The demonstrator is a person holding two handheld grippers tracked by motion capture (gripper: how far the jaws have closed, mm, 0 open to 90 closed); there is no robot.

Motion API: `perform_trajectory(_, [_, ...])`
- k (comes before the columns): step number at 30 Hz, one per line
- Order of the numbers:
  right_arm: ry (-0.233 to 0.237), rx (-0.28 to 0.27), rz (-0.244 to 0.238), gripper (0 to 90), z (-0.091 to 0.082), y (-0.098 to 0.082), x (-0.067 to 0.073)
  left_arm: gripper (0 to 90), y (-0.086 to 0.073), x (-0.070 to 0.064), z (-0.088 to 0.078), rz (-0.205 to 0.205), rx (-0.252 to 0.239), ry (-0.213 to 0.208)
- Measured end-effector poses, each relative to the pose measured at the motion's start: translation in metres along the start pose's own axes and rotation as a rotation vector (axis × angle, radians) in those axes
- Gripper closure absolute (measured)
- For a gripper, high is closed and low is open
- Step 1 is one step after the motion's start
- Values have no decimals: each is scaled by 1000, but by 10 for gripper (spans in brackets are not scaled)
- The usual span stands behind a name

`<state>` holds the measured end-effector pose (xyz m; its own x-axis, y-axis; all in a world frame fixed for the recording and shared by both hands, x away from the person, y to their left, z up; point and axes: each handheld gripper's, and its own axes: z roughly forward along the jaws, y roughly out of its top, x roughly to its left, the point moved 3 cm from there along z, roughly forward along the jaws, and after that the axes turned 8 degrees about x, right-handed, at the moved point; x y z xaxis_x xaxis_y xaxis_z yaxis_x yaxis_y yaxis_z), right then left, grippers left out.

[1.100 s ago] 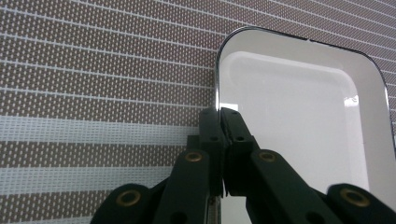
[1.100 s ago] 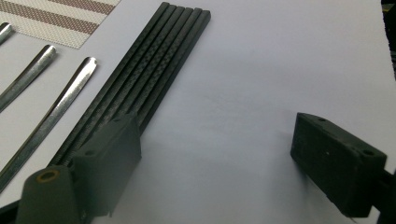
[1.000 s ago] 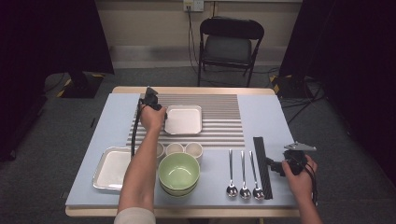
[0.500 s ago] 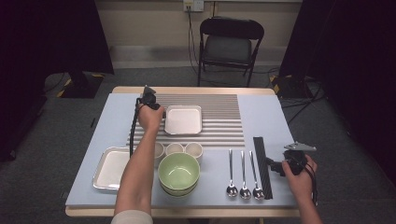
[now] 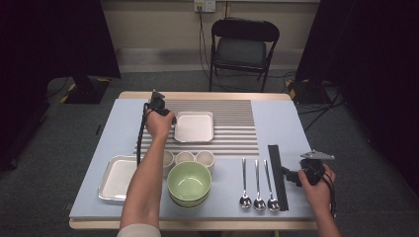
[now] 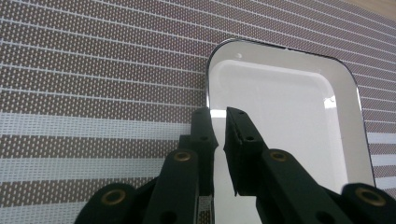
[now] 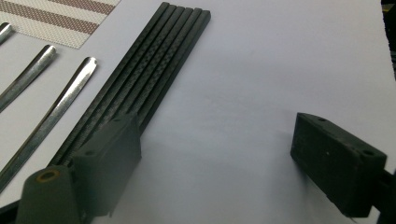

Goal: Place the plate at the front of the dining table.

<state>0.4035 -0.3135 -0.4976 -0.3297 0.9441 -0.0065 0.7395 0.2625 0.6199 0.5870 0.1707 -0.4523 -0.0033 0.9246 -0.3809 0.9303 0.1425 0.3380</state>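
Letting go of white tray (image 6: pixel 285 121) at frame centre: left gripper (image 6: pixel 218 122) jaws just easing apart astride its rim, right gripper (image 7: pixel 215 154) released; next, back off clear.

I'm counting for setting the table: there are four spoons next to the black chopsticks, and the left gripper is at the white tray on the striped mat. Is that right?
Not quite: there are three spoons, not four, as the high view shows. They do lie beside the black chopsticks, and the left gripper is at the edge of the white tray on the striped mat.
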Motion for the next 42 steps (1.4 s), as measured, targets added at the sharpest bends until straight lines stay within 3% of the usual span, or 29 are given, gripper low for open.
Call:
perform_trajectory(11, [0,1,1,149,0,0,0,812,-2,0,-4,-4,-9,-11])
perform_trajectory(19, [0,1,1,149,0,0,0,807,-7,10,-4,-20,-10,-23])
perform_trajectory(42, [-1,1,0,149,0,0,0,725,-11,4,-18,23,-21,-58])
